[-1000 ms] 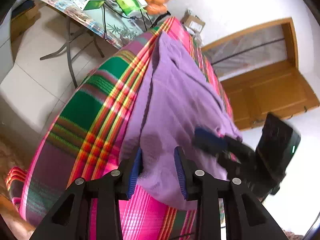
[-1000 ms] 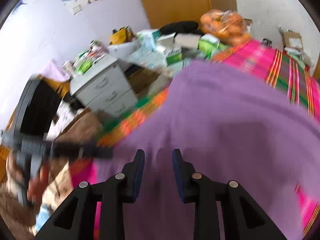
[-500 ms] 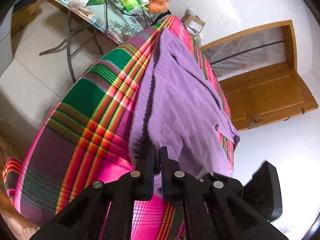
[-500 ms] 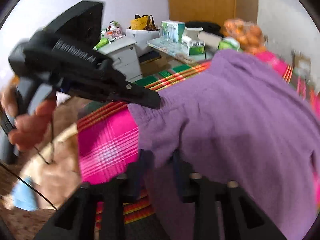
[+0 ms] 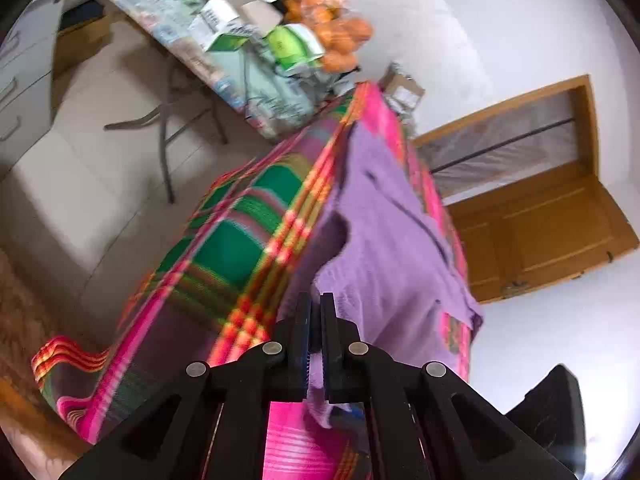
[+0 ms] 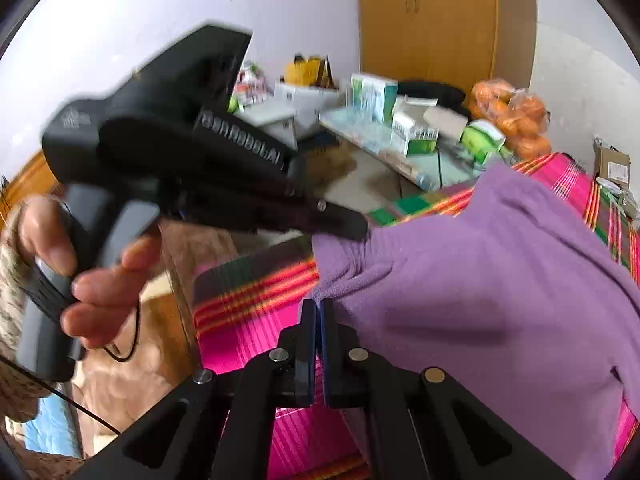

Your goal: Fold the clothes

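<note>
Right wrist: both hand-held grippers pinch purple garment [image 6: 500, 280].

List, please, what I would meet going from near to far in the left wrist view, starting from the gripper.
left gripper, shut on the purple garment → plaid cloth under the garment → folding table with boxes → bag of oranges → white wall.

Left gripper [image 5: 315, 322] is seen with jaws nearly closed, clamped on the near edge of the purple garment [image 5: 384, 248]. Garment is spread over a plaid-covered surface [image 5: 240, 240], running toward 1 o'clock. A cluttered folding table [image 5: 224, 68] is noted at 11 o'clock, a bag of oranges [image 5: 340, 40] at 12 o'clock.
</note>
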Demonstrator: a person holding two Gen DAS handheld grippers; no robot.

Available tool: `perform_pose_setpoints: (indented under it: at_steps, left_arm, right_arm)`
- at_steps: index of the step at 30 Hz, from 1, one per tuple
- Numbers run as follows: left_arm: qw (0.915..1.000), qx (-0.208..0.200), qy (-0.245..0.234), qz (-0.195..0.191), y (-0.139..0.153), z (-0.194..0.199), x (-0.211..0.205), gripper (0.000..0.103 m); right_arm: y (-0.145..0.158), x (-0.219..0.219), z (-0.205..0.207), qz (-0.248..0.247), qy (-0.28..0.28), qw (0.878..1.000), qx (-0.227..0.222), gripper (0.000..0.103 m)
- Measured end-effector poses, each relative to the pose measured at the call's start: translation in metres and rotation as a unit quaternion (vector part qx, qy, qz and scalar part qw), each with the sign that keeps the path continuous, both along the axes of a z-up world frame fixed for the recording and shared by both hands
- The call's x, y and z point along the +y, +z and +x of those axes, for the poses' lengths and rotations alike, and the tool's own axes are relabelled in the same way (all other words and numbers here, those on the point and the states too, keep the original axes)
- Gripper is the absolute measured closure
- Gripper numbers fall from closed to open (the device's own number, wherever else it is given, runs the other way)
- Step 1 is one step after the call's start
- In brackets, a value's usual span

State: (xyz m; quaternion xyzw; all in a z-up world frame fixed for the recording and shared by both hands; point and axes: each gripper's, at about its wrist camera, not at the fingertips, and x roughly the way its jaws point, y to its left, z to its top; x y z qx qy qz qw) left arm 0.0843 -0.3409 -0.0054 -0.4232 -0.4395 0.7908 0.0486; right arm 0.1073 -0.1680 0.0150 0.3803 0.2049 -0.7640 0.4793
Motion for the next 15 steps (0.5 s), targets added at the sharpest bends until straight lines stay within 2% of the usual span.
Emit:
perform_pose_setpoints:
  at_steps: [2,6,7,8,11,14,15]
  left_arm:
    - [0.9999,-0.014,0.004,0.0,-0.008,0.001,0.0,0.099]
    - [0.9995,-0.026,0.011,0.01,-0.013,0.002,0.0,0.099]
    - [0.9995,-0.027,0.015,0.011,-0.012,0.002,0.0,0.099]
    - [0.9996,-0.025,0.015,0.007,-0.01,0.003,0.001,0.099]
    - [0.9993,-0.017,0.028,-0.019,0.003,0.009,0.001,0.099]
    - [0.9983,0.0,0.045,-0.038,0.018,0.016,0.004,0.099]
    - [0.9984,0.005,0.041,-0.04,0.021,0.016,0.009,0.097]
  right_arm:
    - [-0.014,-0.003,0.0,0.018,-0.003,1.0,-0.01,0.101]
    - [-0.02,0.006,-0.006,0.017,-0.021,0.999,-0.036,0.098]
    - [-0.017,0.009,-0.007,0.015,-0.024,0.999,-0.037,0.093]
    - [-0.013,0.017,-0.008,0.007,-0.03,0.999,-0.034,0.088]
    - [-0.002,0.045,-0.01,-0.016,-0.052,0.998,-0.037,0.081]
    - [0.007,0.093,-0.018,-0.04,-0.108,0.993,-0.037,0.076]
    - [0.009,0.118,-0.024,-0.046,-0.141,0.988,-0.035,0.076]
